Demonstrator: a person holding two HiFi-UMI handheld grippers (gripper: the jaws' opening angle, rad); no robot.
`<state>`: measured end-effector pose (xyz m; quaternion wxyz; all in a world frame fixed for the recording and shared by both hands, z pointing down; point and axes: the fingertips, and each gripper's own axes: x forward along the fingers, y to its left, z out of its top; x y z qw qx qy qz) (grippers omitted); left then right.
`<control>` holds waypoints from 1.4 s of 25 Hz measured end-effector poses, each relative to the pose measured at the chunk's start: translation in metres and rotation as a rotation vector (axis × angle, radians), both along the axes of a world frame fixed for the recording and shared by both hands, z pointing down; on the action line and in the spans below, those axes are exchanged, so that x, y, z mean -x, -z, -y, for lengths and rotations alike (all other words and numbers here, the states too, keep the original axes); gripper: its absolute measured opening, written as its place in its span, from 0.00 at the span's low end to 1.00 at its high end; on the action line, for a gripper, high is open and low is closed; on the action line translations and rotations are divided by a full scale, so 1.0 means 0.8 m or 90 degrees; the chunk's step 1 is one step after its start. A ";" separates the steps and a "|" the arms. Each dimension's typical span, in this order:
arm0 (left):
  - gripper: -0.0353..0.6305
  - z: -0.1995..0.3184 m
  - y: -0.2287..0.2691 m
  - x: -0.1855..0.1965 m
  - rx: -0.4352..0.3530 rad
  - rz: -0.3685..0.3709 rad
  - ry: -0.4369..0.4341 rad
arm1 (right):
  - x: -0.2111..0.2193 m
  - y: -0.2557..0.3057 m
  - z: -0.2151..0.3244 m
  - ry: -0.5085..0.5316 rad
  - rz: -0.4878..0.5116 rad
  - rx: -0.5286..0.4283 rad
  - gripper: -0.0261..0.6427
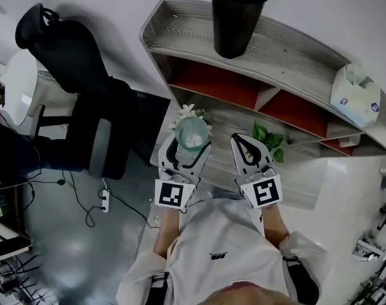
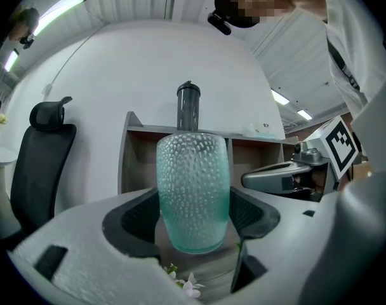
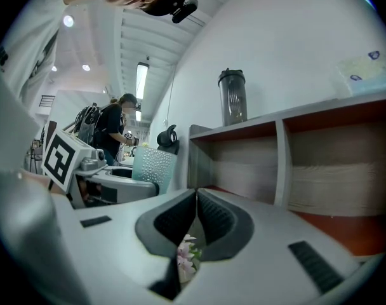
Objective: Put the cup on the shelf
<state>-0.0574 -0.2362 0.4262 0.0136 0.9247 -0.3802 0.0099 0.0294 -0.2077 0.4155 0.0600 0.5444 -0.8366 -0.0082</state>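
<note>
A teal dimpled glass cup [image 1: 192, 133] [image 2: 193, 192] stands upright between the jaws of my left gripper [image 1: 185, 146] [image 2: 193, 218], which is shut on its lower half. It hangs in front of the grey wooden shelf [image 1: 288, 59] [image 2: 142, 152], which has red-lined compartments. My right gripper [image 1: 246, 143] [image 3: 197, 203] is beside it on the right, shut with nothing between its pads. In the right gripper view the cup [image 3: 153, 164] shows at the left, and the shelf [image 3: 279, 129] runs along the right.
A dark shaker bottle [image 1: 236, 14] [image 2: 188, 107] [image 3: 233, 98] stands on the shelf top. A tissue box [image 1: 355, 94] lies at its right end. White flowers [image 1: 188, 112] and a green plant [image 1: 270, 138] sit on the lower board. A black office chair [image 1: 75, 68] is at left.
</note>
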 end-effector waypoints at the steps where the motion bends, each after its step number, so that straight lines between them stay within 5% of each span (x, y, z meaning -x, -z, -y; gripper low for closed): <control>1: 0.59 0.005 -0.001 -0.002 0.000 0.000 -0.002 | -0.001 -0.001 0.004 0.000 0.000 0.001 0.08; 35: 0.59 0.120 -0.028 -0.071 0.004 0.009 -0.036 | -0.039 -0.025 0.095 -0.030 0.024 0.018 0.08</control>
